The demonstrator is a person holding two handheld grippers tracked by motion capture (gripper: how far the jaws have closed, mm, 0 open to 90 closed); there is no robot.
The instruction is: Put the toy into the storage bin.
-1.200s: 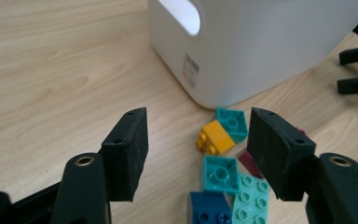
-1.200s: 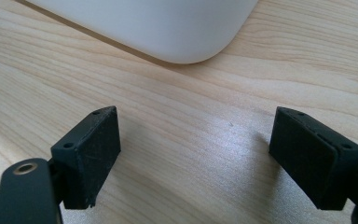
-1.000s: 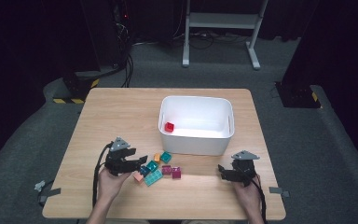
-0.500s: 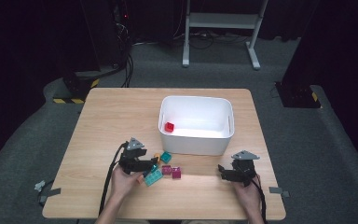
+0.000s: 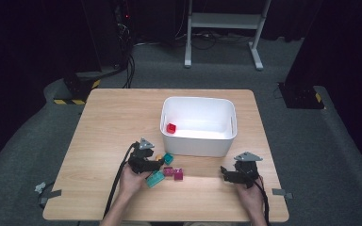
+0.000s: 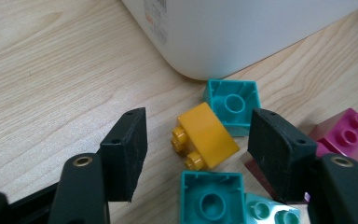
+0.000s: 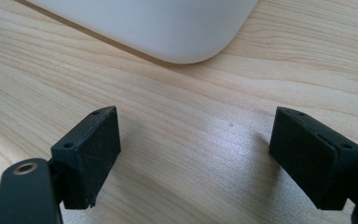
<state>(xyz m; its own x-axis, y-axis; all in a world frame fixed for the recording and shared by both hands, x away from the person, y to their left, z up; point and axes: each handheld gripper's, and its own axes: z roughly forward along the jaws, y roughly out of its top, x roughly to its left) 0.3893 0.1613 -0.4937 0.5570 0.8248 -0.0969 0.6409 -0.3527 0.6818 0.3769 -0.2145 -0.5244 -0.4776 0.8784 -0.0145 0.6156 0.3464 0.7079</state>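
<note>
Here, every place is told from the white bin (image 5: pixel 199 123).

Left tongs (image 5: pixel 157 163): spread wide, low over the surface (image 5: pixel 108 127) just before the bin's near left corner; in the left gripper view the two black pads stand apart with nothing pinched.
Yellow brick (image 6: pixel 204 135): lies on its side between those pads, touching neither, its studs turned toward the left pad; just off the bin's rounded corner.
Left hand (image 5: pixel 131 181): comes in from the near edge, forearm slanting up toward the bin, wrist about level, the tongs pointing right along the bin's near wall.
Teal bricks: one (image 6: pixel 232 105) lies hollow side up against the bin's corner, just behind the yellow brick; another (image 6: pixel 209 198) sits nearer the camera, also hollow side up.
Magenta brick (image 6: pixel 347 135): studs up, beyond the right pad, a little out from the bin's near wall.
Red brick (image 5: pixel 171 128): inside the bin, near its left wall.
Right tongs (image 5: pixel 224 173): spread wide over bare wood, before the bin's near right corner; nothing between the pads.
Right hand (image 5: pixel 250 195): low on the surface, pointing left toward the bricks, well apart from them.
</note>
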